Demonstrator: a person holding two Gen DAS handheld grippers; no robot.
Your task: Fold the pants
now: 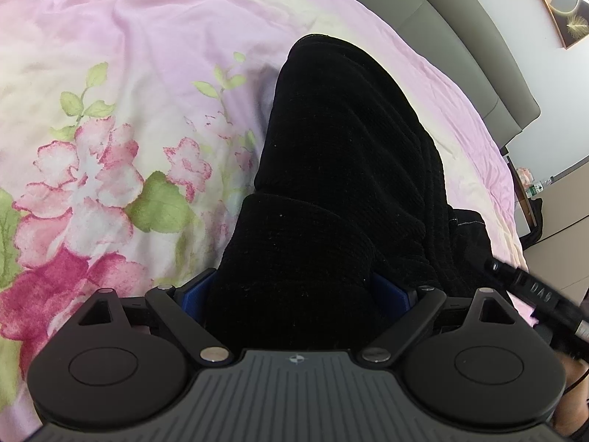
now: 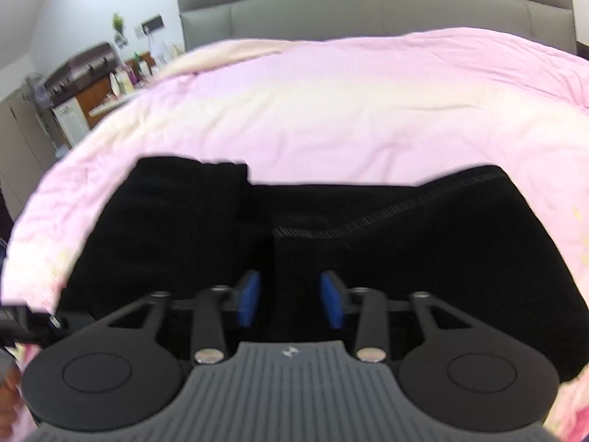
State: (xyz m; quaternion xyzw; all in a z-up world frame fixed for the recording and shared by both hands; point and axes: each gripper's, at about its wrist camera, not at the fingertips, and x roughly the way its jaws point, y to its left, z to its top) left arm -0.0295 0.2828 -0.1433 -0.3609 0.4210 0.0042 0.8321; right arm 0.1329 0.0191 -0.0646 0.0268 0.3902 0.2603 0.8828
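A: Logging the left wrist view first, we noted the black pants (image 1: 331, 184) lying on the bed, on a pink floral duvet (image 1: 110, 129). A thick bunch of the fabric ran back between the fingers of the left claw (image 1: 294, 291). Only slivers of the blue pads (image 1: 195, 287) showed at either side of the cloth, spread widely. We recorded the left claw as gripping the pants.

B: Agreed. In the right wrist view we saw the pants (image 2: 423, 258) spread across the near part of the duvet (image 2: 349, 110), with a stitched seam running diagonally over the top layer. A folded portion lay to the left of it.

A: And the right claw (image 2: 291, 302)?

B: Its blue pads (image 2: 250, 298) stood apart, with black fabric filling the gap between them. We could not tell from that frame whether the pads pressed the cloth or only hovered above it, and the picture was blurred.

A: Background entries: grey padded headboard (image 2: 368, 7) beyond the duvet, and a cluttered side cabinet (image 2: 92, 84) to the left. In the left wrist view, a framed picture (image 1: 559, 3) hung on the wall.
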